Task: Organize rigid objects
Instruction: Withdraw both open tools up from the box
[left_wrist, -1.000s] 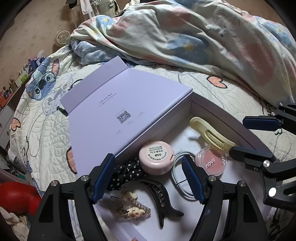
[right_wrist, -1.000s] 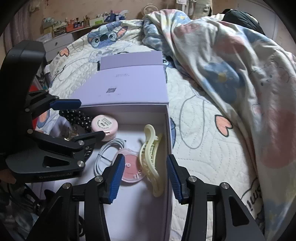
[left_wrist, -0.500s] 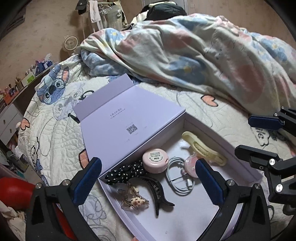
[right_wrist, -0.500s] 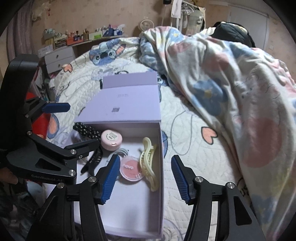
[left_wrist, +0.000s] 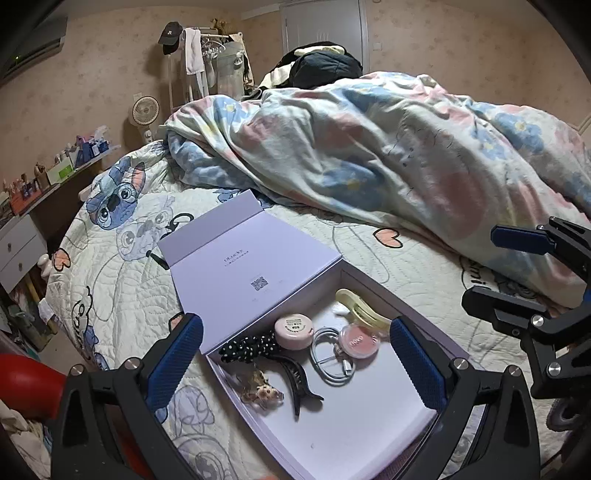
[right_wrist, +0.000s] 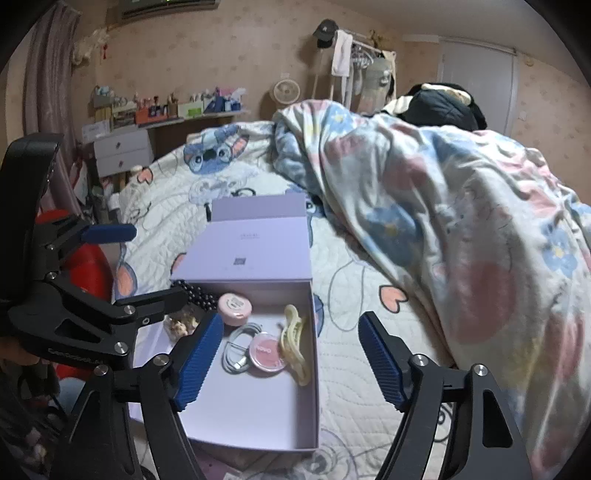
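**Both grippers empty above the open box**

My left gripper has its jaws spread as wide as I have seen them, with nothing between the blue pads and nothing touched. My right gripper has just been opening too; its jaws stand well apart, also empty, and hang clear of everything below.

The lavender box lies on the quilted bedspread, its lid folded back flat on the far side. Inside, near the far wall, the yellow hair claw lies along the box's right wall, its long axis running from the far end toward me. Just left of it sits the round pink compact, touching the coiled white cable. The pink round tin is beyond those, beside the black polka-dot scrunchie. The black hair claw lies with its long axis roughly front to back in the left wrist view, next to a small leopard-print clip. A crumpled floral duvet covers the far side of the bed.
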